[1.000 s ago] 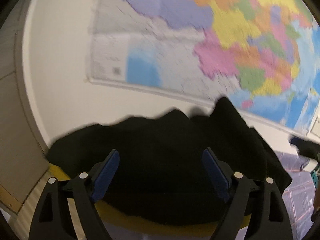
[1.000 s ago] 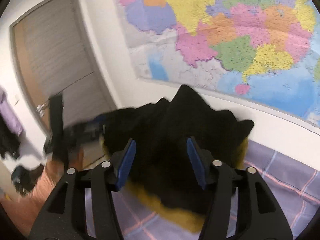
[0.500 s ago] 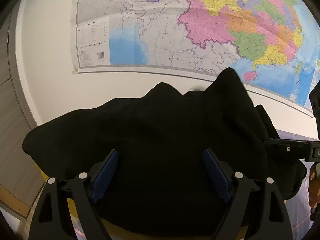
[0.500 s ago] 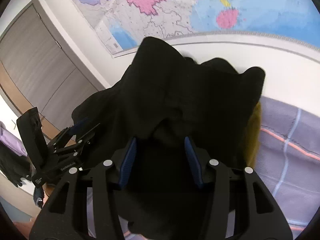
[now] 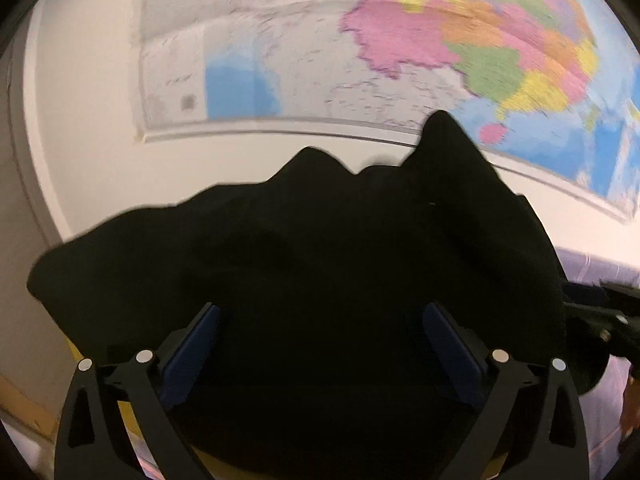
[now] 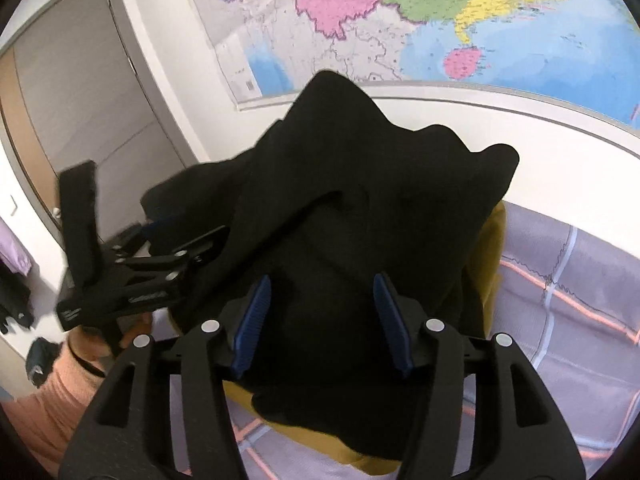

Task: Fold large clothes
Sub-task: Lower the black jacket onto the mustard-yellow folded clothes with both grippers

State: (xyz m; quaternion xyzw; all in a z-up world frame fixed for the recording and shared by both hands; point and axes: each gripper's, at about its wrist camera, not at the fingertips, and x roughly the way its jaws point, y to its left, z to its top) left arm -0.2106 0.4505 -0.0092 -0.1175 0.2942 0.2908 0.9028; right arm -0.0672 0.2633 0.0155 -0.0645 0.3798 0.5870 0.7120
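While the black garment [image 5: 320, 264] bunches from 9 to 3 o'clock beyond the left hand-held gripper [image 5: 320, 344], its jaws have just been opening around the cloth, released. The right hand-held gripper [image 6: 322, 320] straddles a fold; grip unclear.

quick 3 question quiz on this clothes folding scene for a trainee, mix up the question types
1. True or false: the garment bunched before both grippers is black.
2. What hangs on the wall behind it? A) mirror B) map C) clock
3. Fill in: beneath the black fabric a ___ coloured layer shows, over the checked purple cover.

Key: 1 true. 2 B, the map. 3 mustard yellow.
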